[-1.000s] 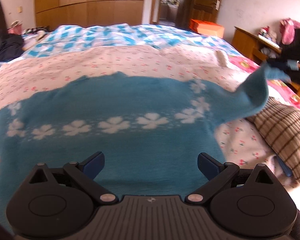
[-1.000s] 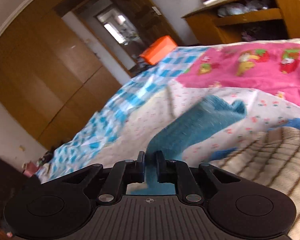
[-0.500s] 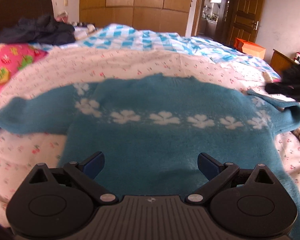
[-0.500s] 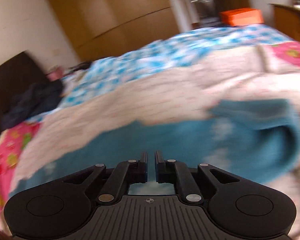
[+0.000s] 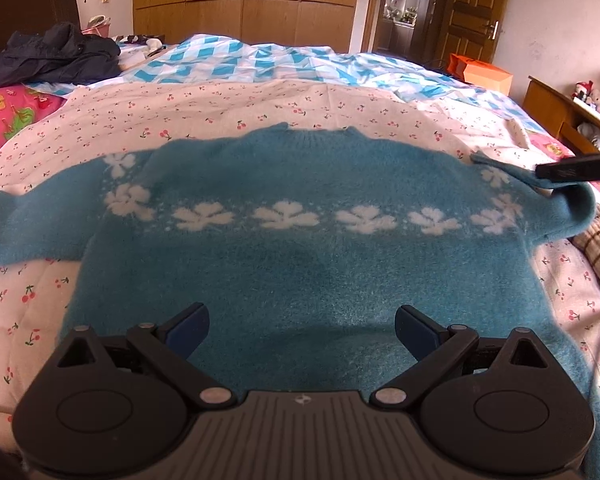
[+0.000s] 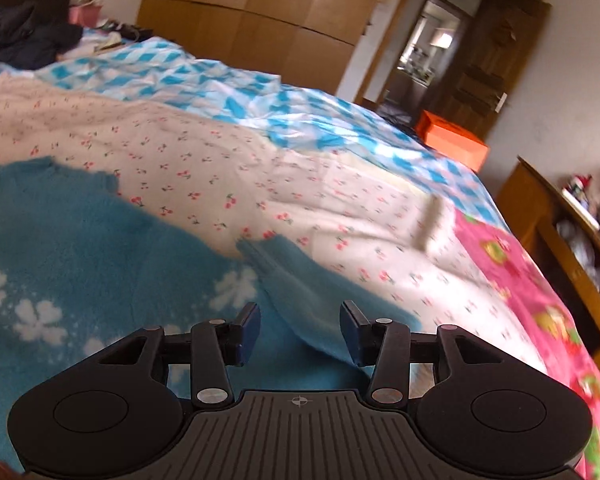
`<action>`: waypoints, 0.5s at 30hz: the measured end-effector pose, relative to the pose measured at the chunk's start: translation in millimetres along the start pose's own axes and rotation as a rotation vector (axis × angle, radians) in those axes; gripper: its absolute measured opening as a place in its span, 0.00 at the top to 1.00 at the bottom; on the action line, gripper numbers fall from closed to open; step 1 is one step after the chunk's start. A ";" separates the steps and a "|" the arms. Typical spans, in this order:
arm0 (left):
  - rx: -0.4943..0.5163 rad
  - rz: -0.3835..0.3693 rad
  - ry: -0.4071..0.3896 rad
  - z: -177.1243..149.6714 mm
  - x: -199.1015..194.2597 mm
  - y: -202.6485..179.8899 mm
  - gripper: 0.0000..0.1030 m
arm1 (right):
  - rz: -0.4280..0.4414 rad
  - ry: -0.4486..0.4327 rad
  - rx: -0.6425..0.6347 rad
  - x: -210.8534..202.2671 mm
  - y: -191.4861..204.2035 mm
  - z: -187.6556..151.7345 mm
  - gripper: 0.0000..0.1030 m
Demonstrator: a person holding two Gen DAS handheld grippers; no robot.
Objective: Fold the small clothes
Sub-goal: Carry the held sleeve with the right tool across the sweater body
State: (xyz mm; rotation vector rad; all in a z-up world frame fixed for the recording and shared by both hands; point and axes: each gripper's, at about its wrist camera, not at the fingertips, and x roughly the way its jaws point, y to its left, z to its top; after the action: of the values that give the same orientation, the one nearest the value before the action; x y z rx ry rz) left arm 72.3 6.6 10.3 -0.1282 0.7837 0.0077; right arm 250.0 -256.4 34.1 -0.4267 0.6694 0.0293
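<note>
A teal sweater (image 5: pixel 300 264) with a band of white flowers lies flat, neck toward twelve o'clock, on the cherry-print quilt (image 5: pixel 228 112) that covers the bed. In the left wrist view the left gripper (image 5: pixel 302 330) hovers over the sweater's hem at six o'clock, its blue-padded fingers spread wide and holding nothing. The sweater's left sleeve stretches out toward nine o'clock; the other sleeve (image 5: pixel 556 204) is doubled back at three o'clock, where the dark tip of the right gripper (image 5: pixel 576 169) reaches in over it. The right wrist view shows that gripper's fingers (image 6: pixel 247 330) apart, the folded cuff (its ribbed edge showing) lying loose between them and not pinched. A blue-checked blanket (image 5: pixel 260 60) lies beyond, toward twelve o'clock.
</note>
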 end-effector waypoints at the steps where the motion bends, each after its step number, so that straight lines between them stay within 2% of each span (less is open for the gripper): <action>1: -0.003 0.000 0.002 0.3 2.0 1.0 0.00 | -0.004 0.012 -0.009 13.8 3.6 3.3 0.56; 4: -0.012 0.002 0.015 0.3 7.7 3.7 0.00 | -0.038 0.062 -0.042 48.4 8.7 4.6 0.57; 6: -0.022 -0.002 0.024 0.0 11.8 6.2 0.00 | -0.043 0.100 -0.039 64.5 5.0 2.5 0.62; 7: -0.027 -0.006 0.026 -0.5 13.2 7.4 0.00 | -0.039 0.110 -0.003 67.8 -0.8 2.5 0.75; 10: -0.037 -0.016 0.033 -2.1 15.4 10.4 0.00 | 0.019 0.108 0.163 57.4 -20.4 8.2 0.89; 12: -0.044 -0.023 0.031 -2.2 15.0 12.9 0.00 | 0.056 0.093 0.255 42.0 -27.4 16.5 0.89; 15: -0.065 -0.037 0.014 -0.7 10.7 17.2 0.00 | 0.162 0.032 0.341 12.6 -23.7 32.7 0.90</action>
State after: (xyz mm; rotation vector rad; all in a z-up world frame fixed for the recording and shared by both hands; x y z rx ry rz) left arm 78.4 23.2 0.4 -0.2048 0.7949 -0.0024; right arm 283.2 -266.6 58.2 -0.0441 0.7240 0.0609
